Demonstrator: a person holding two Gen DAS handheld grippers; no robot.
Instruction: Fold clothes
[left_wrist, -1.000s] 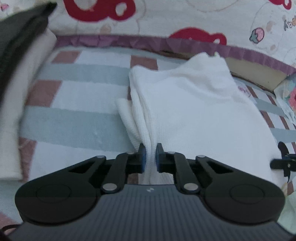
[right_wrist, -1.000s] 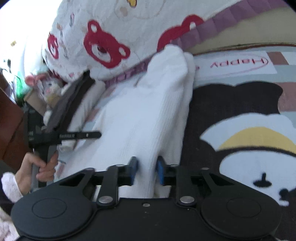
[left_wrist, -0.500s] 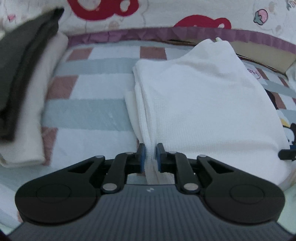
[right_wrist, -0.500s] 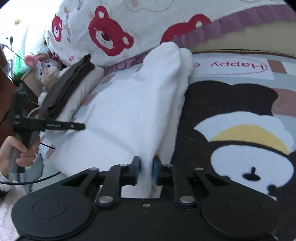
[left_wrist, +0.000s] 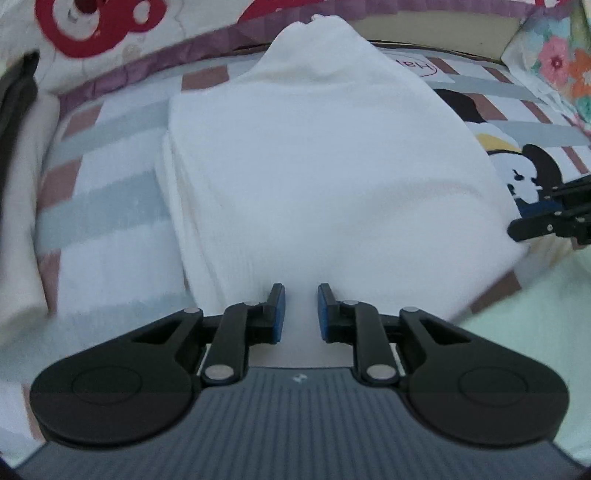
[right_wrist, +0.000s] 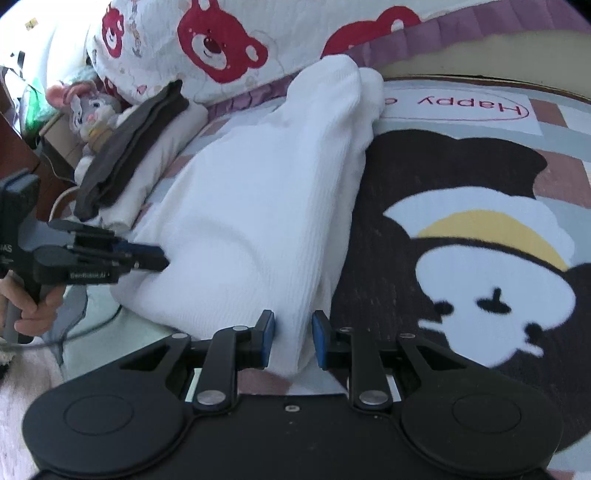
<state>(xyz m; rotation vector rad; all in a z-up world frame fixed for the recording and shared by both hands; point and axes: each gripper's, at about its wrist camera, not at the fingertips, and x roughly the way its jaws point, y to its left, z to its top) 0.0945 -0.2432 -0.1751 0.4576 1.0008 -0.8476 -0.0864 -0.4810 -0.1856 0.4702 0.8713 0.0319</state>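
Observation:
A folded white knit garment (left_wrist: 314, 166) lies flat on the patterned bed sheet (left_wrist: 110, 229), its narrow end toward the quilt. My left gripper (left_wrist: 301, 310) is open at the garment's near edge, with white cloth lying loosely between the blue pads. In the right wrist view the same garment (right_wrist: 266, 206) runs up the middle. My right gripper (right_wrist: 293, 334) is open astride its near right corner fold. The left gripper (right_wrist: 147, 258) shows at the garment's left edge, held by a hand (right_wrist: 33, 314). The right gripper (left_wrist: 546, 221) tip shows at far right.
A stack of folded clothes (right_wrist: 136, 140), dark grey over cream, sits left of the garment. A plush toy (right_wrist: 92, 110) lies behind it. A bear-print quilt (right_wrist: 221, 40) with a purple border lines the back. A floral pillow (left_wrist: 554, 66) is at the far right.
Both grippers were pinched on the garment's near edge; their pads have now spread apart. The garment has settled flat, and the left camera has swung right.

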